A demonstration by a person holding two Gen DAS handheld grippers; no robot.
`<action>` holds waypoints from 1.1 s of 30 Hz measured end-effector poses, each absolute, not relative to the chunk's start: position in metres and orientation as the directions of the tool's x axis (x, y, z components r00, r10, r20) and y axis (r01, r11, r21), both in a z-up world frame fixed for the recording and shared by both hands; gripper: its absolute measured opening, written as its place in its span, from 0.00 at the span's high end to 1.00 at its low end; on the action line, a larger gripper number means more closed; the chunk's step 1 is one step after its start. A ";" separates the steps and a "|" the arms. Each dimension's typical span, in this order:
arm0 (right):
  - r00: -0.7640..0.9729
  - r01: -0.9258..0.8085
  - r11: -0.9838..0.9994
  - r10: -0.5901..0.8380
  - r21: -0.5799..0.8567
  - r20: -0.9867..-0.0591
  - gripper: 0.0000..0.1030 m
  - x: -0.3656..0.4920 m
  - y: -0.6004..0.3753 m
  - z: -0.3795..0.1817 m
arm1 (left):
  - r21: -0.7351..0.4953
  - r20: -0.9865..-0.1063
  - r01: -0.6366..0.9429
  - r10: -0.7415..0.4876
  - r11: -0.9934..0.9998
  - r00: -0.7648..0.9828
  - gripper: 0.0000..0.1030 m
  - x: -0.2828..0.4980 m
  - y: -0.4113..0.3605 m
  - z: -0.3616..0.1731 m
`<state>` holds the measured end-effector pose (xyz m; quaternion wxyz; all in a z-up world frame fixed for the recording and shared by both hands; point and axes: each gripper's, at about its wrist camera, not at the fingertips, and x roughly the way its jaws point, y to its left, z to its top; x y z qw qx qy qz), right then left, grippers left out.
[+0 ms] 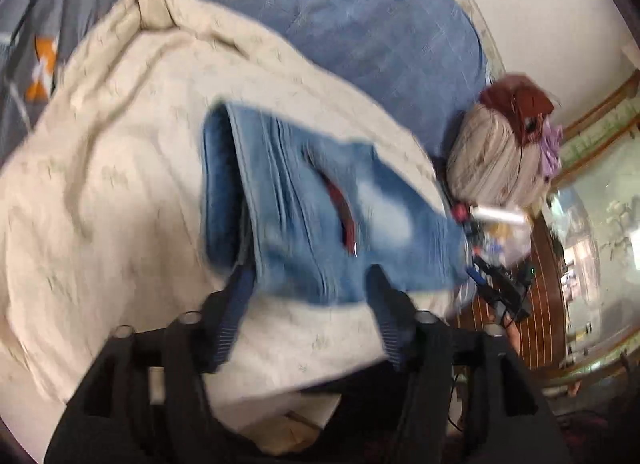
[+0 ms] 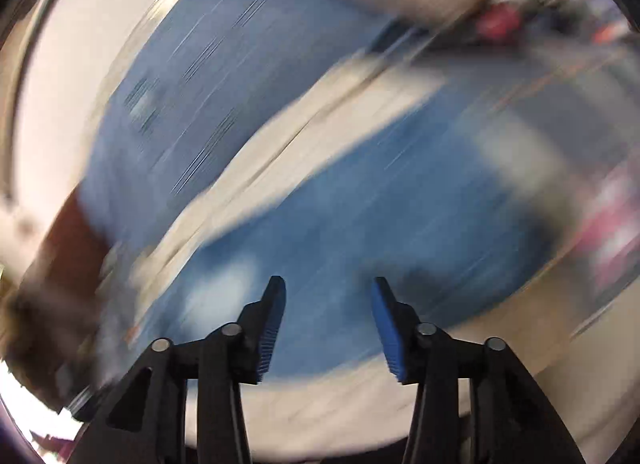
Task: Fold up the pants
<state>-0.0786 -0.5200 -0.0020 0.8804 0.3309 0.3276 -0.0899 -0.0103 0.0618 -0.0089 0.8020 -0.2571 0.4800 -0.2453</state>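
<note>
Both your left gripper (image 1: 310, 284) and right gripper (image 2: 328, 296) hang spread, empty, just short of the folded jeans (image 1: 316, 203); thick floppy denim, so pinch all layers at the edge nearest your fingertips

A bed (image 1: 432, 75) (blue sheet) carries a cream blanket (image 1: 120, 183), with folded jeans (image 1: 320, 207) on top.
</note>
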 end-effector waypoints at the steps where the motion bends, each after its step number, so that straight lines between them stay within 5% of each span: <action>1: 0.769 0.408 0.754 0.019 0.514 -0.639 0.51 -0.070 -0.540 -0.001 | -0.634 -0.663 0.105 -0.609 0.766 0.435 0.27 0.000 0.068 -0.010; 7: 0.729 0.439 0.784 -0.027 0.438 -0.684 0.41 0.000 -0.579 -0.018 | -0.592 -0.773 -0.042 -0.552 0.805 0.312 0.31 0.079 0.031 -0.049; 8: 0.723 0.396 0.822 -0.005 0.409 -0.691 0.61 0.015 -0.572 -0.019 | -0.594 -0.775 -0.038 -0.558 0.804 0.295 0.52 0.083 0.025 -0.051; 9: 0.711 0.355 0.865 -0.003 0.355 -0.704 0.94 0.022 -0.564 -0.015 | -0.599 -0.776 -0.028 -0.571 0.800 0.269 0.72 0.088 0.014 -0.052; 10: 0.711 0.332 0.897 -0.034 0.293 -0.702 0.99 0.027 -0.556 -0.008 | -0.598 -0.773 -0.009 -0.575 0.801 0.267 0.73 0.085 0.009 -0.050; 13: 0.745 0.373 0.883 -0.102 0.285 -0.660 0.98 0.024 -0.568 -0.001 | -0.462 -0.823 0.040 -0.445 0.886 0.353 0.73 0.077 -0.004 -0.038; 15: 0.688 0.435 0.850 -0.099 0.298 -0.719 0.98 0.031 -0.590 -0.026 | -0.362 -0.869 0.053 -0.358 0.931 0.341 0.67 0.080 -0.012 -0.050; 22: 0.748 0.447 0.788 -0.070 0.423 -0.660 0.87 -0.009 -0.597 -0.021 | -0.405 -0.866 0.012 -0.387 0.914 0.315 0.64 0.075 0.005 -0.047; 25: 0.771 0.429 0.762 -0.030 0.484 -0.637 0.61 -0.057 -0.597 -0.018 | -0.441 -0.827 0.059 -0.431 0.896 0.360 0.65 0.049 0.016 -0.026; 27: 0.758 0.448 0.766 -0.052 0.462 -0.650 0.45 -0.083 -0.590 -0.022 | -0.448 -0.806 0.112 -0.455 0.887 0.378 0.53 0.029 0.015 -0.016; 29: 0.756 0.453 0.763 -0.054 0.462 -0.652 0.45 -0.101 -0.580 -0.035 | -0.416 -0.808 0.147 -0.439 0.897 0.392 0.47 0.016 0.008 -0.015; 33: 0.678 0.490 0.814 -0.132 0.310 -0.723 0.63 -0.095 -0.559 -0.069 | -0.172 -0.907 0.162 -0.220 0.972 0.359 0.47 0.010 -0.024 -0.049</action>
